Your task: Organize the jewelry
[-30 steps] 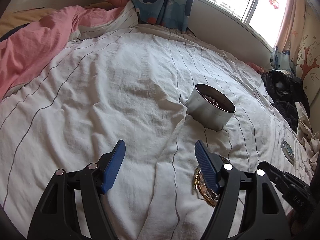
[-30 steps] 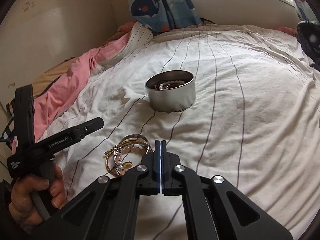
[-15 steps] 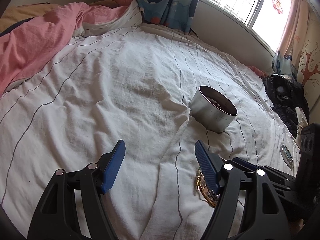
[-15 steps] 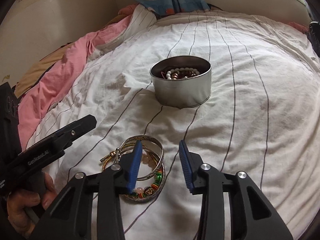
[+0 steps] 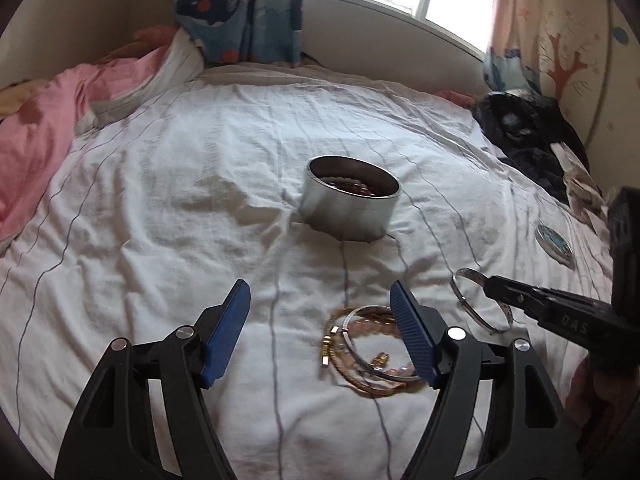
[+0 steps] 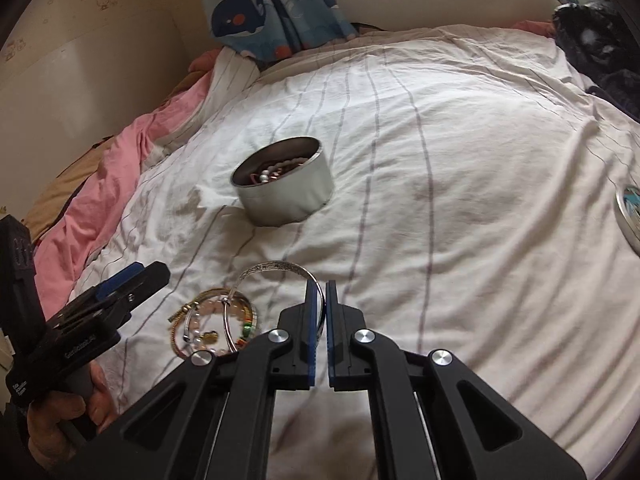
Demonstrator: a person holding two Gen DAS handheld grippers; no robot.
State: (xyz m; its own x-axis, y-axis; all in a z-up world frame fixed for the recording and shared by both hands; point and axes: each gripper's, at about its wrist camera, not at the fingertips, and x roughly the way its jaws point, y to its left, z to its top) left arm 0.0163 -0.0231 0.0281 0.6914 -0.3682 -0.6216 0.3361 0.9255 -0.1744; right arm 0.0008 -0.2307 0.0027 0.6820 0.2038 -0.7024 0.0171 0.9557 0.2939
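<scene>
Half a second after gaping over the bracelet pile (image 6: 214, 322), the right claw (image 6: 319, 292) has just closed on a silver bangle (image 6: 276, 269) and raised it off the bed (image 6: 440, 160); the left claw (image 5: 320, 308) hangs wide open and empty above the remaining bracelets; the jewelry tin (image 6: 285, 182) sits well beyond; pinched only by its thin rim, the bangle could swivel or slip before reaching it.

Striped white bed (image 5: 168, 208): tin (image 5: 348, 210), bracelet heap (image 5: 366, 350), lid (image 5: 555, 245).
</scene>
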